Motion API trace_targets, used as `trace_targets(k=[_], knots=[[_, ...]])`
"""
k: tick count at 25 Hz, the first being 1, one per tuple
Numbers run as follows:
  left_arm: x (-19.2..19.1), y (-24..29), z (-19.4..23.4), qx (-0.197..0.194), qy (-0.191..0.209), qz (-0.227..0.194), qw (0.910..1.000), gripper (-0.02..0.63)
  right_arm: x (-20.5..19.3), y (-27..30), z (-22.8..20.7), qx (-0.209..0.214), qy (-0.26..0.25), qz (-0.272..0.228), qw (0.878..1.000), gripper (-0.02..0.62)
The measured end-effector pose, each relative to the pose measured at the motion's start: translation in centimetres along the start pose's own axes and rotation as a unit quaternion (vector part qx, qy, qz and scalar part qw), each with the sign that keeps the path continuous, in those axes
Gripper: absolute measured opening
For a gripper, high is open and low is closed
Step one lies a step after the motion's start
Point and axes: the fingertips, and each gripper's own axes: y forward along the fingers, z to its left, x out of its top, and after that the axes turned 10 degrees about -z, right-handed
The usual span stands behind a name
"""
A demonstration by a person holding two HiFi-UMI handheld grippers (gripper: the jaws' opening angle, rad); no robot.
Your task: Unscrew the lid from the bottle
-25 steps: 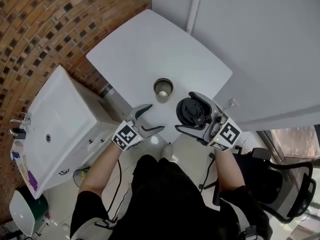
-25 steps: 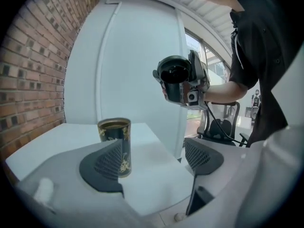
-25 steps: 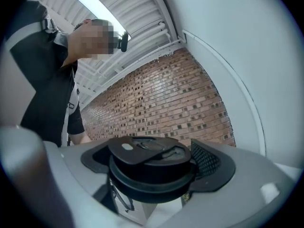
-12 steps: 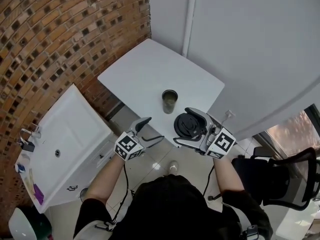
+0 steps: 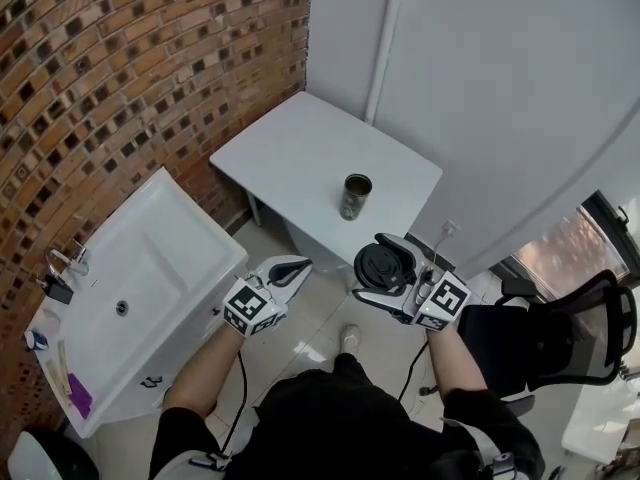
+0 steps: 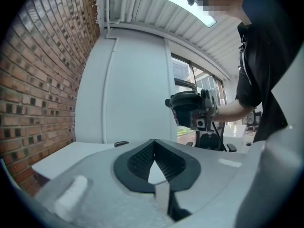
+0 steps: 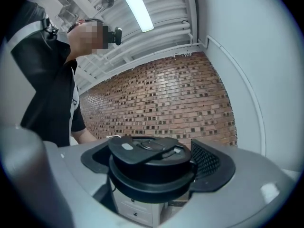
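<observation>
white square bench point(image 5: 290, 153): beside brick wall | dark cylindrical metal bottle point(image 5: 354, 197): upright on bench near its front edge, mouth open | right gripper point(image 5: 383, 266): off the bench, clamped on round black plastic lid point(image 7: 147, 167) | left gripper point(image 5: 292, 266): jaws just closed together, nothing between

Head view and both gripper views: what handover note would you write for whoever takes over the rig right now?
Left gripper: shut. Its jaws have just closed with nothing between them. It is in the air on the person's side of the white table.
Right gripper: shut on the black lid, also clear of the table.
Bottle: upright and open on the table, with nothing touching it.
Done: the lid is off the bottle.
Left: no unscrewing remains. The lid has not been set down.
</observation>
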Motion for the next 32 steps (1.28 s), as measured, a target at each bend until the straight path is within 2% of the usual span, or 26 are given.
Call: trace_targets(k=[3,7,13,21,25,32], knots=[[0.4,-1.7,-1.2,-0.019,-0.004,0.007,0.9998,0.002,0.8,0.6,1.7,-0.01,-0.001,0.003,1.0,0.48],[1.1,-2.9,-2.4,-0.028,-0.008,-0.006,0.9996,0.002,1.8,0.4,3.3,-0.017,-0.002,-0.008,1.0,0.48],[2.4,-2.5,-4.0,-0.017,-0.008,-0.025,0.9995,0.003,2.3,-2.6,3.7,-0.014,0.006,-0.017,1.0,0.48],[3.1,1.6,-7.9,0.005,-0.023,-0.05,0.9985,0.003,3.5,-8.8,2.2,-0.024,0.022,-0.024,0.999,0.48],[2.9,1.8,-9.6,0.009,-0.013,-0.049,0.9987,0.003,3.9,-8.8,2.3,-0.025,0.02,-0.043,0.999,0.48],[3.0,0.9,-8.8,0.036,0.002,-0.04,0.9986,0.003,5.1,-8.2,2.9,-0.023,-0.003,-0.066,0.998,0.482]])
